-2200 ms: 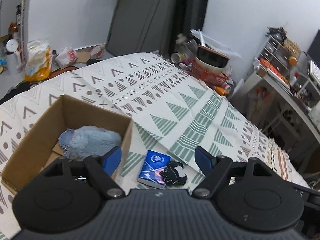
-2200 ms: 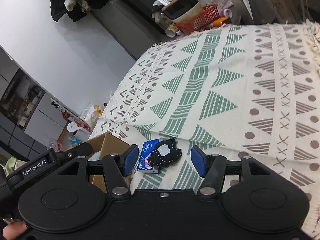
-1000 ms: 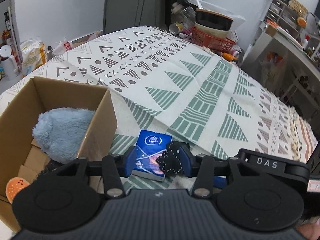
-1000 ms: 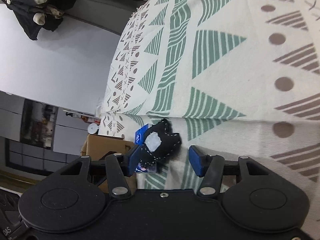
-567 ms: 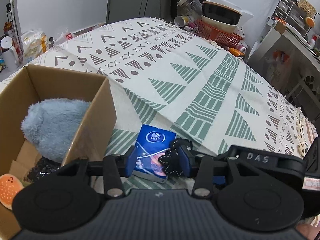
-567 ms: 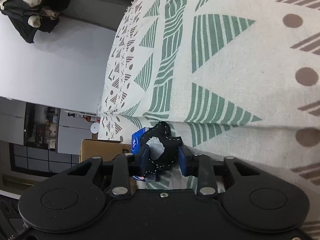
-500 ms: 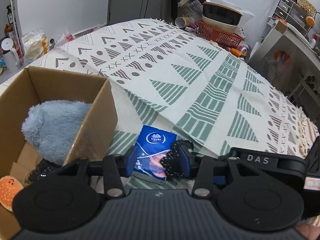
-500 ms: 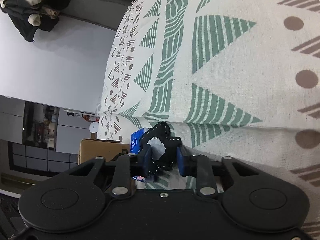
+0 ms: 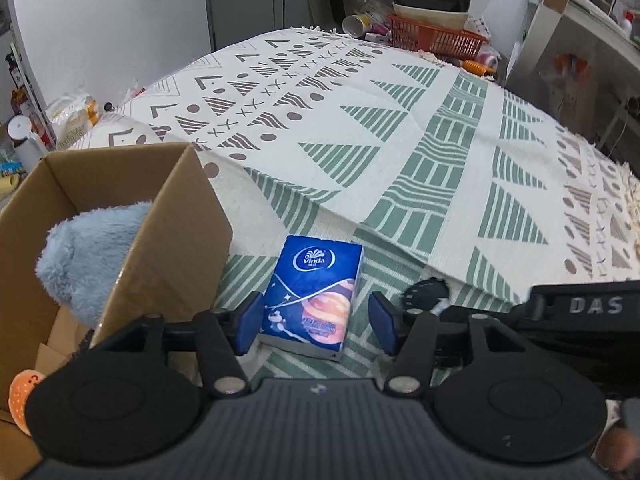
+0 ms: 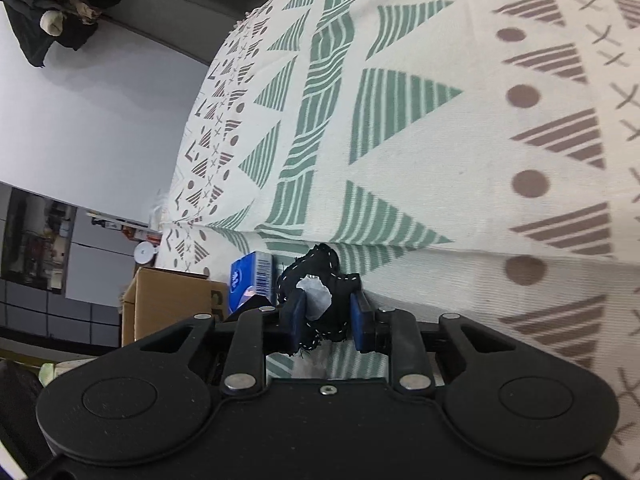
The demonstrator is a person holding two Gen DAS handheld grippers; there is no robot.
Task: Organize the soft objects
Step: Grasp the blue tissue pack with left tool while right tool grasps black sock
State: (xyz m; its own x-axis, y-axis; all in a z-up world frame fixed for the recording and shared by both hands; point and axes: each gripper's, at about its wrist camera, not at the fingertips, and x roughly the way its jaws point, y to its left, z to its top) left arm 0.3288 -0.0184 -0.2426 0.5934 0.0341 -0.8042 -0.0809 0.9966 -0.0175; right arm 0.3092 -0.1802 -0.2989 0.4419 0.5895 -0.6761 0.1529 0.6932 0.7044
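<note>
1. Jaws: your left gripper [image 9: 316, 322] is open, pads either side of the blue tissue pack [image 9: 314, 294] with a clear gap on the right side, nothing held. Your right gripper [image 10: 326, 316] is clamped on the black stitched fabric piece [image 10: 320, 280], which bunches up between the pads.
2. Positions: the tissue pack lies flat on the patterned cloth [image 9: 400, 128] just beside the cardboard box [image 9: 168, 240]. The fabric piece sits right of the pack, at the cloth surface as far as I can tell. The box already holds the blue plush [image 9: 92, 252] and an orange item [image 9: 24, 396] in the corner.
3. Why this setup: both loose soft items are next to the box wall, so each hand has a short carry over the rim. The left jaws straddle the pack across its narrow width, which suits a squeeze on a soft wrapper.
4. Judgement: close left before lifting. Grip is near the pack's lower end, so it may droop or tilt.
5. Risk: the two grippers are close together, so lift one at a time to avoid a clash.
</note>
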